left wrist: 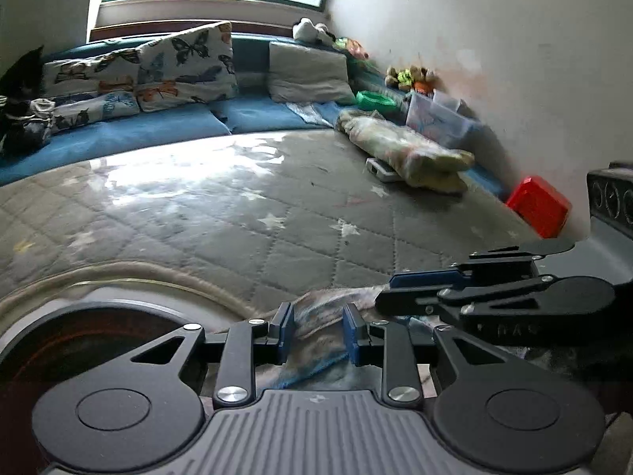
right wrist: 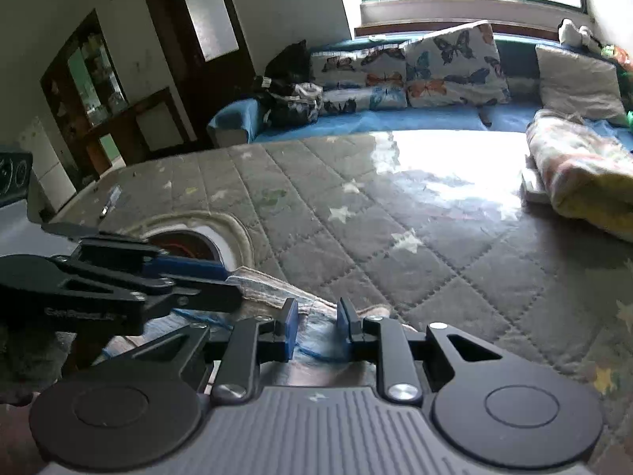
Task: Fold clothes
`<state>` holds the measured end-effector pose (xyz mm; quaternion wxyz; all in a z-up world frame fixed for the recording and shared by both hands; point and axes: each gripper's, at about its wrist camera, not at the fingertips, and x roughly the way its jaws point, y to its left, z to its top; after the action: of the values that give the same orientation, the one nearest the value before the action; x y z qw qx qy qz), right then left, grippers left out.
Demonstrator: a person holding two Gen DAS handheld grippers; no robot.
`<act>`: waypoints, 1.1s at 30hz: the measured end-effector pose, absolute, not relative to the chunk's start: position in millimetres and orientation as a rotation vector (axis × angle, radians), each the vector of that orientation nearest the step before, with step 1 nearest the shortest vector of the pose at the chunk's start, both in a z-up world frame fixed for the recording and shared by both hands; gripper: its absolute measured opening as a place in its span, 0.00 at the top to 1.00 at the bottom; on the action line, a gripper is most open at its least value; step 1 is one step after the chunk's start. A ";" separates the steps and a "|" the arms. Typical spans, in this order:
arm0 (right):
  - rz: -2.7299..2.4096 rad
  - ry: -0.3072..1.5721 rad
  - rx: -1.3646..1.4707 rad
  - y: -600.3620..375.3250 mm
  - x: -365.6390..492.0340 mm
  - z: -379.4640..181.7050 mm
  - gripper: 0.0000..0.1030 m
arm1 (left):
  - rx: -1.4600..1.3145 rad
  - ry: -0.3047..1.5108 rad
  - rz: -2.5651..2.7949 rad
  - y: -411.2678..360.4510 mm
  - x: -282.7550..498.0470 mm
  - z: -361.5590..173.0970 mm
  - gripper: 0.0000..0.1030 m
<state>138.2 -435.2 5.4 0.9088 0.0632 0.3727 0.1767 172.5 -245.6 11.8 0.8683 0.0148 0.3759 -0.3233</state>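
A pale, blue-streaked garment (left wrist: 316, 316) lies on the grey quilted mat (left wrist: 245, 213) right at the near edge. My left gripper (left wrist: 318, 330) has its blue pads a little apart, with a bunch of the cloth between them. The right gripper shows beside it in the left wrist view (left wrist: 395, 289), fingers pointing left onto the same cloth. In the right wrist view my right gripper (right wrist: 316, 326) also has cloth (right wrist: 273, 289) between its slightly parted pads, and the left gripper (right wrist: 221, 281) lies close on its left.
A round brown and white thing (left wrist: 79, 316) sits at the mat's near left edge (right wrist: 190, 243). A folded floral blanket (left wrist: 411, 150) lies at the right by the wall, with a red box (left wrist: 540, 206) near it. Butterfly pillows (left wrist: 186, 67) and blue cushions line the back.
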 end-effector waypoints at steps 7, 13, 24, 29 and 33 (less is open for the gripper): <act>0.348 0.761 0.162 -449.2 132.4 7.9 0.80 | 0.045 0.801 -0.675 -255.1 185.8 4.2 0.71; 0.406 0.735 0.100 -439.2 98.1 19.0 0.80 | 0.013 0.791 -0.679 -249.0 172.5 13.5 0.73; 0.371 0.753 0.092 -440.6 56.4 11.3 0.80 | 0.106 0.740 -0.782 -251.3 90.8 20.5 0.72; 0.344 0.731 0.104 -437.7 58.4 17.0 0.80 | 0.145 0.659 -0.696 -252.1 86.6 31.7 0.72; 0.358 0.702 0.082 -430.5 63.8 26.0 0.79 | 0.100 0.581 -0.651 -237.1 91.3 50.4 0.69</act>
<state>63.8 -430.5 26.0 0.9226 0.0398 0.3417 0.1746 91.3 -237.1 50.4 0.9051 0.0486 0.2814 -0.3149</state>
